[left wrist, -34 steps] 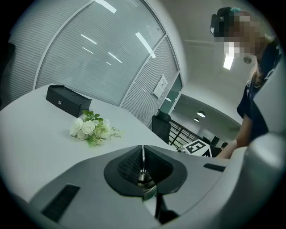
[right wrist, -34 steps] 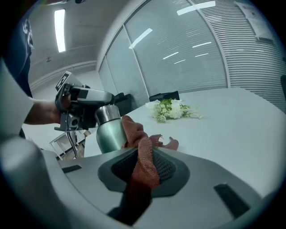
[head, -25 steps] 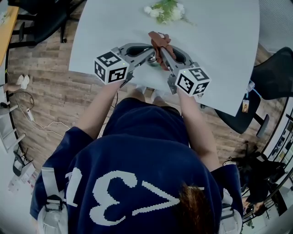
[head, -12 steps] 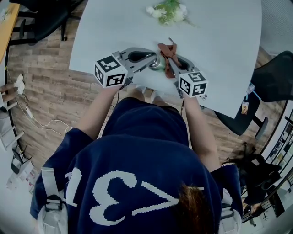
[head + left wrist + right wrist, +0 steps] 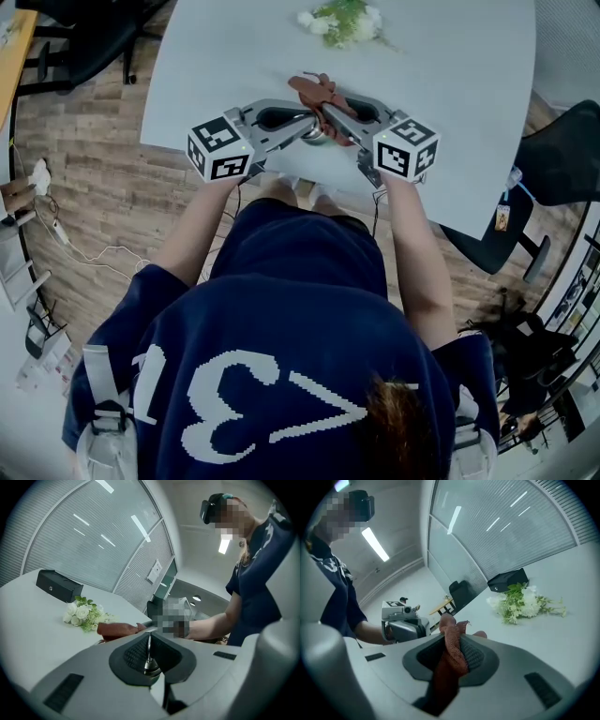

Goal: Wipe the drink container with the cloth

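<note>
1. The table [image 5: 450, 75] carries the flowers [image 5: 342, 23] at its far side.
2. The left gripper [image 5: 150, 654], on our side of the flowers, is pressed together on a thin metal edge of the drink container [image 5: 319, 137].
3. The right gripper [image 5: 452, 657] pinches the cloth [image 5: 314, 89], which is soft and limp.
4. We judge the container light, stiff and slick, so the rim is the surest hold.
5. Compared with a second ago, the cloth and right gripper sit closer to the flowers.

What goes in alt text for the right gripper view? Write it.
The right tool grips a rust-brown cloth between its jaws. Beyond lie a white table, a white flower bunch and a black box; a person holds the left tool.
</note>
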Demonstrator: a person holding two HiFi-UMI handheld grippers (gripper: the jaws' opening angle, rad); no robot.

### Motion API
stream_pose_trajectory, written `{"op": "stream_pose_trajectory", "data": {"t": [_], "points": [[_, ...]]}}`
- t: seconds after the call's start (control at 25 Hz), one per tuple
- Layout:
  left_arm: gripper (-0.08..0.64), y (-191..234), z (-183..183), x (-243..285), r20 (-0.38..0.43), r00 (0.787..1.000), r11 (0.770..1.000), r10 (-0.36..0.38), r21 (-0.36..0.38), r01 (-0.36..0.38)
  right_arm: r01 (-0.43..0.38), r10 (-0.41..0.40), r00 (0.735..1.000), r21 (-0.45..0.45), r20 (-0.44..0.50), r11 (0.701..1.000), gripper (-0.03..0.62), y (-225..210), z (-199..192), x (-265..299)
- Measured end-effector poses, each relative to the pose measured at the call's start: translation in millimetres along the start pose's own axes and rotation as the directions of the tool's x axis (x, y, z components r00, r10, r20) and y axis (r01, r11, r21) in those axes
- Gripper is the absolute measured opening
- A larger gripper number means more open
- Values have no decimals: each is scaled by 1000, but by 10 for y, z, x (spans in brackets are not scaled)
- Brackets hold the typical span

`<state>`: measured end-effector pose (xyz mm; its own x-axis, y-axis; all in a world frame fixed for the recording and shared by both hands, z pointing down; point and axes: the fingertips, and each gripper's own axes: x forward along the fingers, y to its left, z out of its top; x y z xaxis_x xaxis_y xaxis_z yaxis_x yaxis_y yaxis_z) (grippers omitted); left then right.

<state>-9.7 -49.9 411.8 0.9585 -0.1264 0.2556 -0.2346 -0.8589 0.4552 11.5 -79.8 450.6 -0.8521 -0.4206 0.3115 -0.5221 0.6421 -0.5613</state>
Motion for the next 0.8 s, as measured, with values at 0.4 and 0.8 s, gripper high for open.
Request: {"op": "stream_pose_trajectory", "data": {"t": [0.4,0.8], "points": [[21,-103,-72,-51,-3,999,999,-43,13,43,128,-134,969,-40,-207,991,86,-500,-734,-145],[21,-267,-117,28,-73,990,989,-125,73,130,-309,297,916,-3,-269,951,86,234,-101,137]]}}
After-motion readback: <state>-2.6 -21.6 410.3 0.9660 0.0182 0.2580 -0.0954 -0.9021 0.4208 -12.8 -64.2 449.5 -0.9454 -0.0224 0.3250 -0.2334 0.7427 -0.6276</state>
